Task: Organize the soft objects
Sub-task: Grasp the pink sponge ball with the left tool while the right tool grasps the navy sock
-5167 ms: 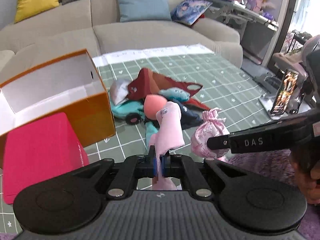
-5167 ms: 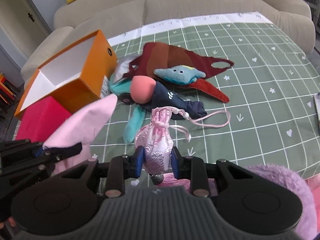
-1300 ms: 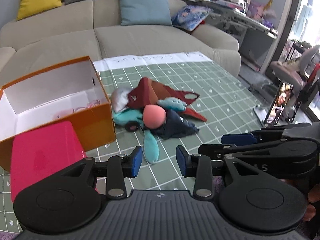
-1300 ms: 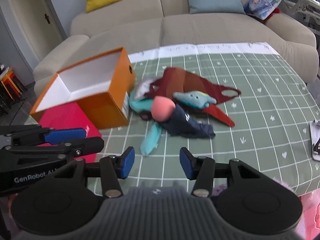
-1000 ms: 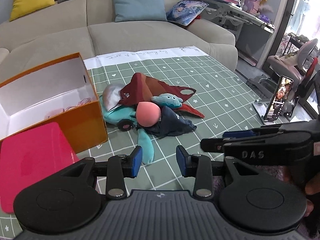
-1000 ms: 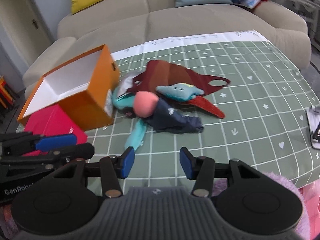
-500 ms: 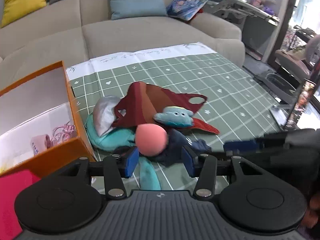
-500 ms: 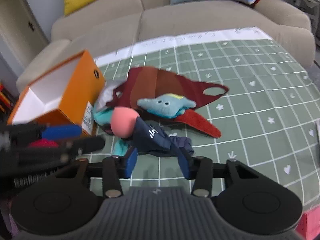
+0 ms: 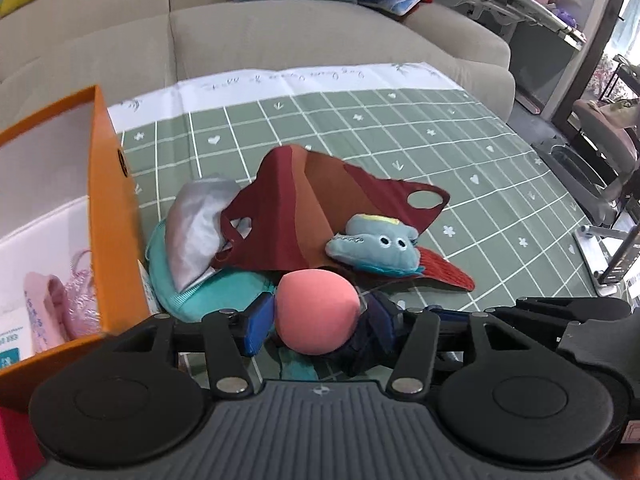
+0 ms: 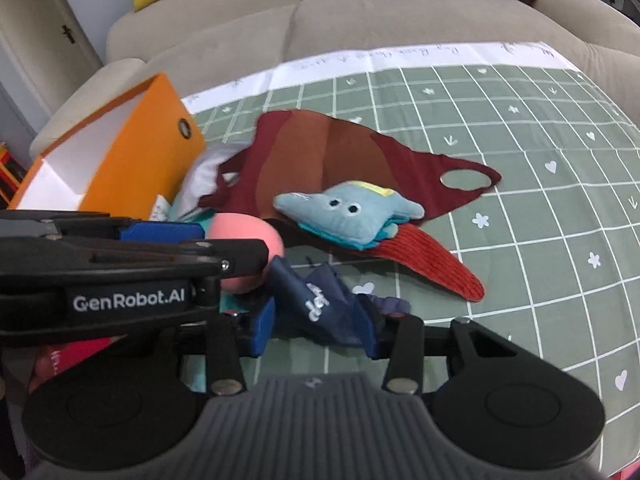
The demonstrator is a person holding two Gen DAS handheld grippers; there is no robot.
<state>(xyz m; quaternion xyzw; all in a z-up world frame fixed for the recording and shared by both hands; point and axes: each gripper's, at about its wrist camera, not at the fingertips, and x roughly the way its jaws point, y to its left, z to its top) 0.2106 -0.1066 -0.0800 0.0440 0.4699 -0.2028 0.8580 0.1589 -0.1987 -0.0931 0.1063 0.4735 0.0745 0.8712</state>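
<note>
Nearest the left wrist camera, the left gripper (image 9: 320, 322) has its jaws spread around the pink ball (image 9: 318, 310); they have just been opening wider, and the ball sits between the blue pads without being visibly squeezed, so I judge this a grasp about to be made, not one made. Beside it, the right gripper (image 10: 318, 328) stands with its jaws partly apart on either side of the navy cloth (image 10: 320, 300), having narrowed a little over the last second, and the pads do not clearly pinch the fabric. A second ago both grippers hung back from the pile with nothing between their pads; now each brackets its own item, which suggests a paired pick-up comes next. Just beyond lie the blue plush toy (image 9: 372, 248) on the maroon cloth (image 9: 320, 196), the teal fabric (image 9: 216, 288) and the silver cloth (image 9: 196, 220). To the left the orange box (image 9: 112, 216) already holds the pink pouch (image 9: 80, 292), so part of the sorting looks done. Farther off runs the beige sofa (image 9: 280, 36).
</note>
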